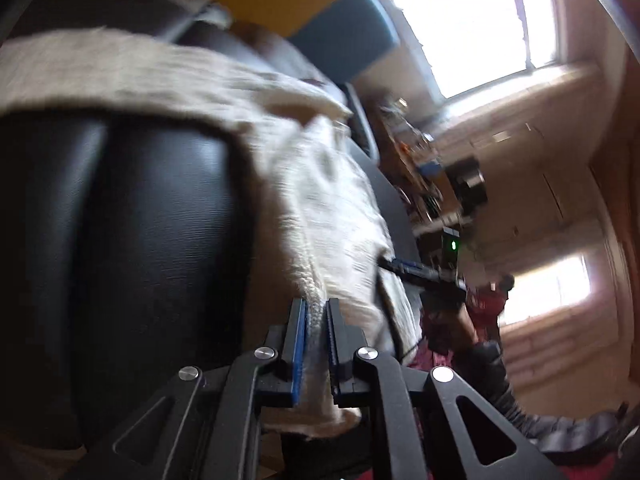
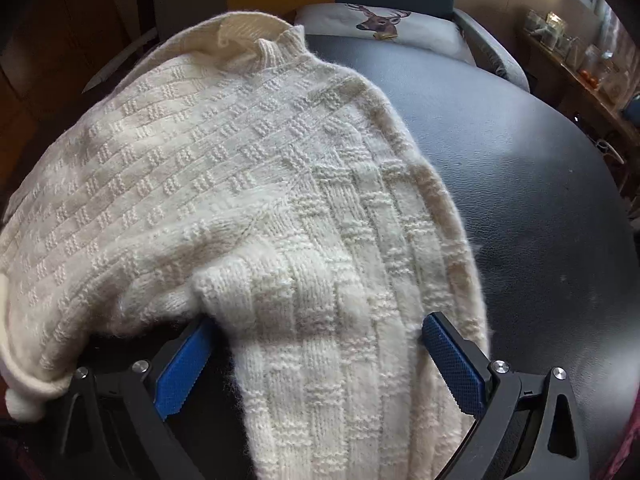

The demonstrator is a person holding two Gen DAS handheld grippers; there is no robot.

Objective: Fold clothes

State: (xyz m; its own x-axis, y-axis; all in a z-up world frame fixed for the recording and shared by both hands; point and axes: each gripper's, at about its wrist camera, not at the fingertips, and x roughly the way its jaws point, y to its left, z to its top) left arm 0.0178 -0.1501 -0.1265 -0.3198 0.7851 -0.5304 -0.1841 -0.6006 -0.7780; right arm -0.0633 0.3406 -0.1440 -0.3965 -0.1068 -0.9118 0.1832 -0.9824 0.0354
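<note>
Two grippers were on one cream sweater (image 2: 224, 184), which lay across the black table (image 2: 500, 168). Left gripper (image 1: 318, 320) pinched a knit edge, at 6 o'clock in its view. Right gripper (image 2: 320, 364) stood spread astride the sleeve (pads not pressing). Recommended: carry the pinched edge low and evenly; the loose knit would probably stretch if tugged.

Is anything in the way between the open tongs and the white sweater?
No. The right tongs stand open with the sweater's sleeve already lying between them, nothing else in the gap. The left tongs are shut on the sweater's edge.
</note>
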